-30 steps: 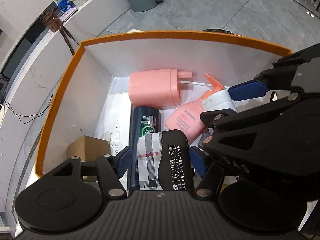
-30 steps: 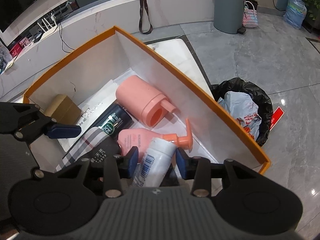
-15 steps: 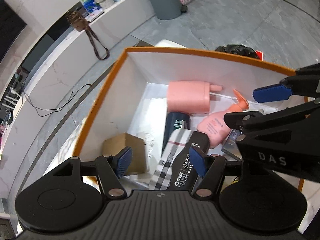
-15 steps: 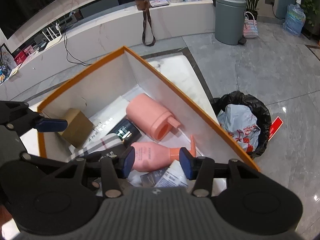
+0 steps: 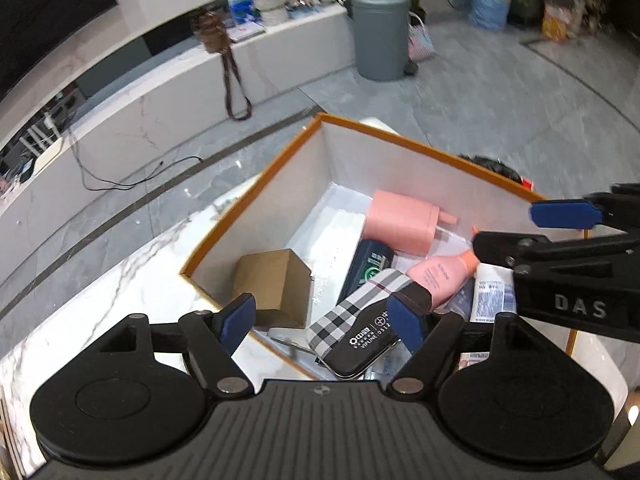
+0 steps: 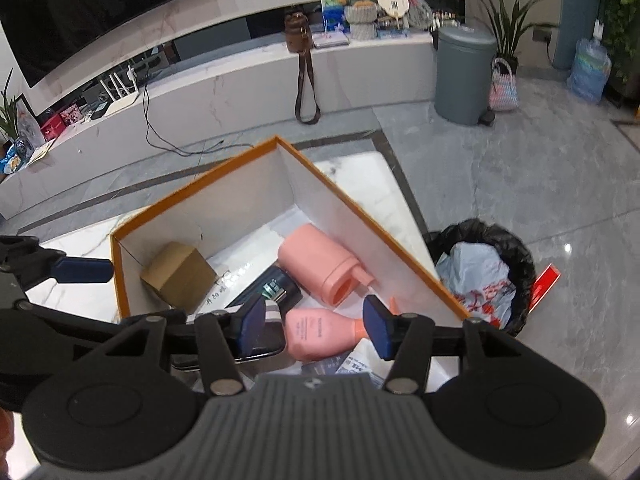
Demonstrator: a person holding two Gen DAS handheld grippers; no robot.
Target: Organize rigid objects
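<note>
An orange-rimmed white box (image 5: 256,184) (image 6: 192,192) holds a pink jug (image 5: 402,222) (image 6: 316,260), a pink pump bottle (image 5: 442,276) (image 6: 320,334), a dark bottle (image 5: 366,266) (image 6: 276,286), a plaid-and-black case (image 5: 360,328), a white bottle (image 5: 490,294) and a cardboard cube (image 5: 276,284) (image 6: 178,276). My left gripper (image 5: 320,320) is open and empty above the box's near edge. My right gripper (image 6: 314,326) is open and empty above the pump bottle; it also shows in the left wrist view (image 5: 560,224).
The box sits on a white marble table (image 5: 132,280). A black-lined trash bin (image 6: 488,276) stands on the floor to the right. A grey pedal bin (image 6: 464,76), a brown bag (image 6: 298,34) and a long white counter (image 6: 200,92) lie beyond.
Both grippers opened, letting go of the plaid case and the white bottle, which now lie in the box. Both grippers have pulled back and up from the box.
</note>
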